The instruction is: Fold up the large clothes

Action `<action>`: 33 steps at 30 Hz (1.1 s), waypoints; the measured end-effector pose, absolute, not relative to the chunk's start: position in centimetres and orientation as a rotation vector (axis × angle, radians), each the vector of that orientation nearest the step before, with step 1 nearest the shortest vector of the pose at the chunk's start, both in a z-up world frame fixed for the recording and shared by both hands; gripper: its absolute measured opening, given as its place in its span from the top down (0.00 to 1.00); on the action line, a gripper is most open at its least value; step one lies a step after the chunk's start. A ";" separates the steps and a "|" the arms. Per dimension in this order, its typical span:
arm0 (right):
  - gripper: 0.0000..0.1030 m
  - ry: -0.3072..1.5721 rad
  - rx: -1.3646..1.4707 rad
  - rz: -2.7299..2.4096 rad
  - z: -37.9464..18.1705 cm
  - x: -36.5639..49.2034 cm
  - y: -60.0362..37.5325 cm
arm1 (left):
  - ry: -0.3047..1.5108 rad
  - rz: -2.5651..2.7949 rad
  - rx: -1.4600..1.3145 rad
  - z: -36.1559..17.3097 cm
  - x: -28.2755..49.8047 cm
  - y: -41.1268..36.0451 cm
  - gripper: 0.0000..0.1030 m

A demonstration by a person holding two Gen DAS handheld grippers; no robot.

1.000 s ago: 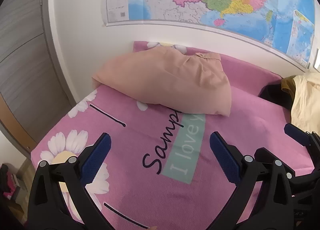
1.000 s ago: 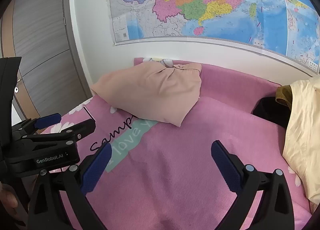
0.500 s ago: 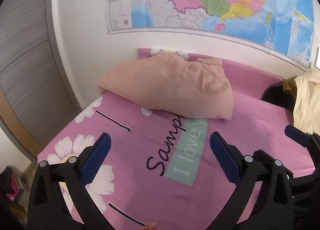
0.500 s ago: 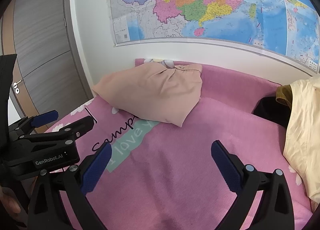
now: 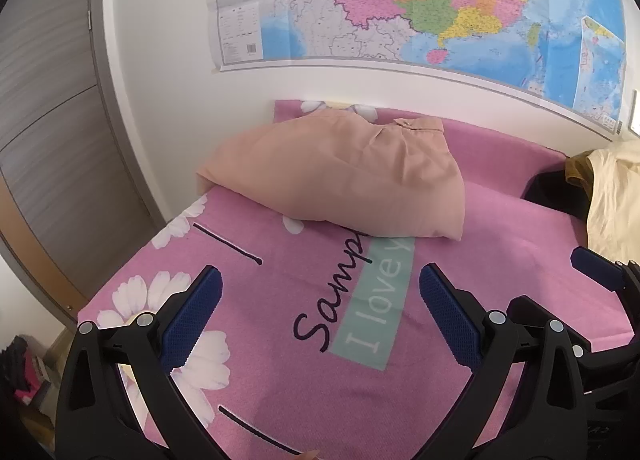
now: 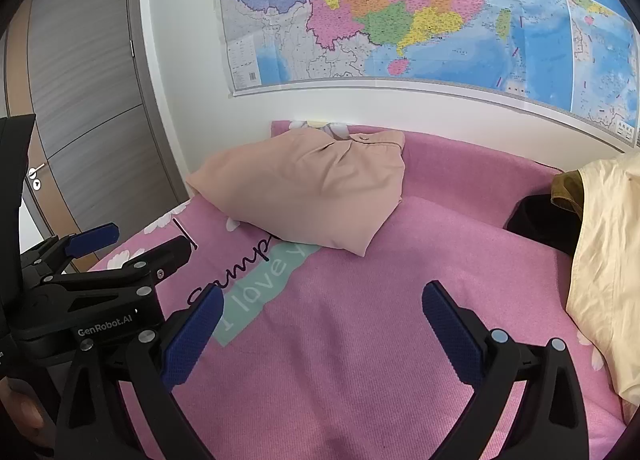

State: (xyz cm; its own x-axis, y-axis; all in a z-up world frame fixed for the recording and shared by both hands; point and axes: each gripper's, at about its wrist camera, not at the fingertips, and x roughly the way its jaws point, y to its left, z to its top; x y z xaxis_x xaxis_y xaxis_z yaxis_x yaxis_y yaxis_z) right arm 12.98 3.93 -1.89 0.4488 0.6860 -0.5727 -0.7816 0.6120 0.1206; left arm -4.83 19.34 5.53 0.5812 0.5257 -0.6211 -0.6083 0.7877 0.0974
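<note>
A folded peach garment [image 5: 344,175] lies on the far left part of the pink bed cover [image 5: 500,244], near the wall; it also shows in the right wrist view [image 6: 312,187]. My left gripper [image 5: 320,316] is open and empty, held above the cover short of the garment. My right gripper [image 6: 322,326] is open and empty above the cover's middle. The left gripper [image 6: 96,260] appears at the left of the right wrist view. A pale yellow garment [image 6: 604,260] lies heaped at the right, also visible in the left wrist view [image 5: 612,195].
A dark garment [image 6: 540,223] and a mustard cloth [image 6: 564,189] lie beside the yellow one. A large map [image 6: 400,15] hangs on the white wall behind the bed. A grey door [image 6: 88,99] stands at the left. The bed's left edge [image 5: 132,264] drops to the floor.
Both grippers have drawn back and risen slightly, so the peach garment sits a little farther off. Both stay open and empty.
</note>
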 end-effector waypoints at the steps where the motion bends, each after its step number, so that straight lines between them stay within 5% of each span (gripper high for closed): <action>1: 0.06 0.627 -0.169 0.914 -1.9 13.0 3.9 | 0.681 0.665 -0.132 5.6 -4.9 19.3 0.05; 33: 0.06 0.633 -0.157 0.911 -1.9 12.8 4.1 | 0.673 0.665 -0.123 5.7 -4.9 19.4 0.05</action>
State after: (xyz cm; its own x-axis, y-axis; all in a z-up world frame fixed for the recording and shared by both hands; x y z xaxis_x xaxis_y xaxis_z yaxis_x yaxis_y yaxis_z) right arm 12.78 4.07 -1.94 0.4469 0.6873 -0.5727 -0.7764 0.6159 0.1334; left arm -4.88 19.39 5.71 0.5850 0.5307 -0.6133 -0.6072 0.7879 0.1025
